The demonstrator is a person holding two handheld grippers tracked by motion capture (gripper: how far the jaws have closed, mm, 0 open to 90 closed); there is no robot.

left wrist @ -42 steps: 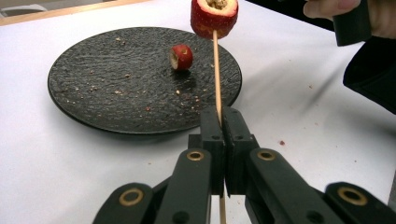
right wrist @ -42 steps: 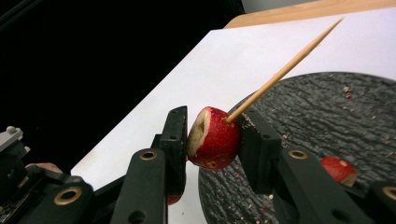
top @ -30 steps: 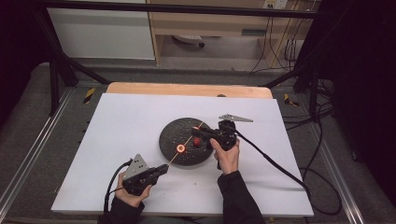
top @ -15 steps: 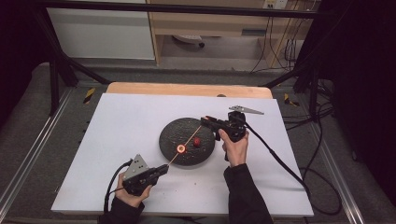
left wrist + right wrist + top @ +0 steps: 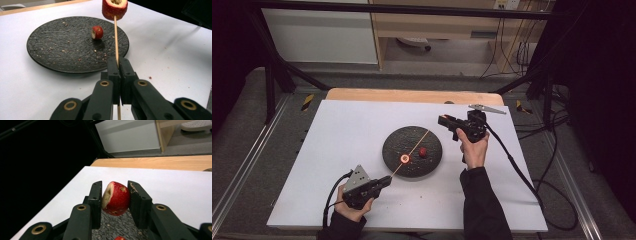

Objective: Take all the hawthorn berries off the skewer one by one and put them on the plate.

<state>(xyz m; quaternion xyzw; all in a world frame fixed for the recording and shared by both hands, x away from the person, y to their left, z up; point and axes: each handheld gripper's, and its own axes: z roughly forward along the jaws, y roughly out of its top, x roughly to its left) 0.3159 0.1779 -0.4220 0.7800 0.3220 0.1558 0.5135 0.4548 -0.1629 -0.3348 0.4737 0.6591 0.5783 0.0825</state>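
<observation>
High view: right tool (image 5: pixel 446 120) clamped on fruit piece (image 5: pixel 115 198) at plate's (image 5: pixel 394 155) 2 o'clock, left tool (image 5: pixel 384 180) clamped on skewer (image 5: pixel 412 152); next, likely threading it on

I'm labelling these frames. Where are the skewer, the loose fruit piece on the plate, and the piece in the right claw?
skewer (image 5: pixel 115 37), left gripper view, bare shaft.
loose fruit piece (image 5: pixel 97 32), left gripper view, red skin.
plate (image 5: pixel 50 60), left gripper view, bare front.
clamped fruit piece (image 5: pixel 117 198), right gripper view, red side.
</observation>
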